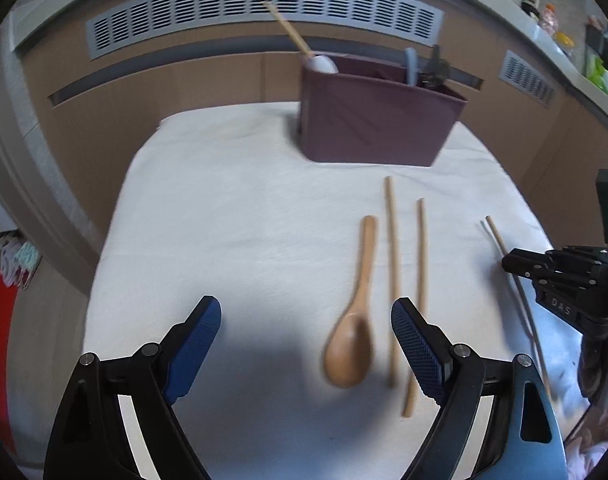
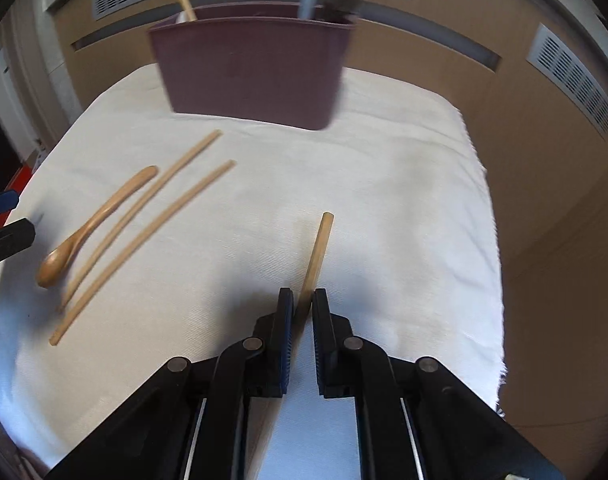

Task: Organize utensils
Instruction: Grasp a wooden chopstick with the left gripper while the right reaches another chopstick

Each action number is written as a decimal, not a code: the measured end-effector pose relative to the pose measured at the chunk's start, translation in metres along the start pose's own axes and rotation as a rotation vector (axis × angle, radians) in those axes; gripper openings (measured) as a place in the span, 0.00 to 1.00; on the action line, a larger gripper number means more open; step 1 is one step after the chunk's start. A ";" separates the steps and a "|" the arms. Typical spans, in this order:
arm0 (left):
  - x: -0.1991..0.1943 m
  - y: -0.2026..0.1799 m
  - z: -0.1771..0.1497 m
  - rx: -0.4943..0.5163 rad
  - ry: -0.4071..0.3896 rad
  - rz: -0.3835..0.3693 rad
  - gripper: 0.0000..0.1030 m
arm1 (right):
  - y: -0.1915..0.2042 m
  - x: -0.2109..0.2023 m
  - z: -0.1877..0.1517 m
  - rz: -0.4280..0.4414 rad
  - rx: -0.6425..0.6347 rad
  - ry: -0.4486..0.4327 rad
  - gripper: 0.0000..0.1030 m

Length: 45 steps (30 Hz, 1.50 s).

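Right now my right tool (image 2: 303,300) is clamped on a wooden chopstick (image 2: 318,252), which runs forward from between the blue pads and ends in the air above the white cloth (image 2: 384,200) covering the desk. My left tool (image 1: 306,320) has its jaws spread wide apart with nothing between them, hanging low over the same cloth.

Just ahead of the left tool, near its right finger (image 1: 418,354), lies a wooden spoon (image 1: 354,320) with its bowl toward me and handle pointing away. Beside it, further right, lie two more wooden chopsticks: the nearer chopstick (image 1: 392,276) almost touching the spoon's handle, the other chopstick (image 1: 420,280) passing under that right finger from my view. From the right tool these three sit well off to the left, roughly parallel.

Beyond everything, at the far edge of the desk, stands a mauve utensil caddy (image 2: 252,68). In its left end I see a wooden-handled white spoon (image 1: 304,50) leaning out; in its right end a pale blue handle (image 1: 411,65) and something dark (image 1: 436,68) that is too blurred to name. Behind it runs a tan wall with a grey vent grille (image 1: 264,4).
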<state>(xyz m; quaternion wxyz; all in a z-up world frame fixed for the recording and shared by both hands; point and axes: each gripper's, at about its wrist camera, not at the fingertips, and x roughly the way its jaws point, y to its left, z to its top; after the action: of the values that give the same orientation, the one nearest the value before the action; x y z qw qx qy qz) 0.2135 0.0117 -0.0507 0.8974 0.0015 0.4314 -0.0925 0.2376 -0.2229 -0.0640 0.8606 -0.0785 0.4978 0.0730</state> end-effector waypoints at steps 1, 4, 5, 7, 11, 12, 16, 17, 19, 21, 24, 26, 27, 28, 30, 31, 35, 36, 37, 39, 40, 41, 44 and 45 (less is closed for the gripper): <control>0.001 -0.006 0.002 0.015 -0.001 -0.019 0.84 | -0.007 -0.001 -0.003 0.001 0.019 -0.002 0.08; 0.009 -0.028 0.012 0.094 0.036 -0.106 0.72 | -0.020 -0.003 -0.009 0.014 0.052 -0.007 0.08; 0.014 -0.036 0.015 0.121 0.057 -0.133 0.67 | -0.023 -0.003 -0.012 0.018 0.060 -0.009 0.08; 0.025 -0.051 0.022 0.176 0.102 -0.168 0.47 | -0.026 -0.001 -0.014 0.032 0.071 -0.010 0.08; 0.057 -0.074 0.035 0.246 0.201 -0.147 0.30 | -0.028 0.001 -0.016 0.051 0.088 -0.018 0.09; 0.063 -0.078 0.038 0.255 0.216 -0.139 0.26 | -0.029 0.001 -0.017 0.054 0.090 -0.020 0.09; 0.081 -0.090 0.044 0.296 0.266 -0.126 0.26 | -0.031 0.002 -0.020 0.067 0.089 -0.027 0.09; 0.084 -0.093 0.046 0.307 0.277 -0.120 0.26 | -0.031 0.003 -0.020 0.069 0.090 -0.029 0.09; 0.087 -0.097 0.048 0.322 0.281 -0.106 0.26 | -0.032 0.003 -0.021 0.077 0.093 -0.033 0.09; 0.090 -0.100 0.051 0.332 0.292 -0.101 0.26 | -0.033 0.003 -0.022 0.079 0.094 -0.037 0.09; 0.094 -0.102 0.055 0.344 0.307 -0.100 0.26 | -0.033 0.003 -0.024 0.085 0.099 -0.042 0.09; 0.096 -0.102 0.059 0.342 0.328 -0.108 0.26 | -0.033 0.003 -0.025 0.089 0.101 -0.045 0.09; 0.097 -0.100 0.061 0.332 0.342 -0.120 0.26 | -0.034 0.004 -0.025 0.092 0.104 -0.046 0.09; 0.100 -0.098 0.064 0.321 0.355 -0.133 0.26 | -0.034 0.004 -0.026 0.095 0.107 -0.048 0.09; 0.101 -0.099 0.066 0.311 0.363 -0.139 0.25 | -0.035 0.003 -0.027 0.099 0.112 -0.049 0.09; 0.101 -0.100 0.064 0.309 0.357 -0.136 0.22 | -0.036 0.003 -0.027 0.104 0.116 -0.050 0.09; 0.095 -0.099 0.060 0.239 0.319 -0.164 0.05 | -0.040 0.000 -0.029 0.128 0.135 -0.059 0.10; 0.090 -0.097 0.058 0.215 0.302 -0.183 0.05 | -0.041 -0.002 -0.029 0.135 0.141 -0.061 0.10; 0.085 -0.096 0.056 0.196 0.280 -0.189 0.05 | -0.043 -0.004 -0.029 0.136 0.149 -0.060 0.11; 0.071 -0.093 0.052 0.157 0.229 -0.216 0.05 | -0.044 -0.006 -0.027 0.125 0.157 -0.058 0.11; 0.062 -0.091 0.050 0.136 0.196 -0.229 0.05 | -0.044 -0.006 -0.025 0.121 0.161 -0.054 0.11; 0.054 -0.088 0.048 0.120 0.168 -0.235 0.05 | -0.044 -0.005 -0.023 0.120 0.165 -0.046 0.11; 0.030 -0.077 0.043 0.058 0.087 -0.260 0.05 | -0.040 0.002 -0.016 0.115 0.181 -0.014 0.13; 0.022 -0.070 0.043 0.035 0.063 -0.268 0.05 | -0.039 0.004 -0.015 0.111 0.186 -0.005 0.13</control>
<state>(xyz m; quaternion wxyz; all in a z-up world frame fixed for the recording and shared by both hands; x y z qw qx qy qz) 0.2482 -0.0645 -0.0357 0.8628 -0.0377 0.4542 -0.2188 0.2351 -0.2639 -0.0725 0.8601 0.0294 0.5038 0.0741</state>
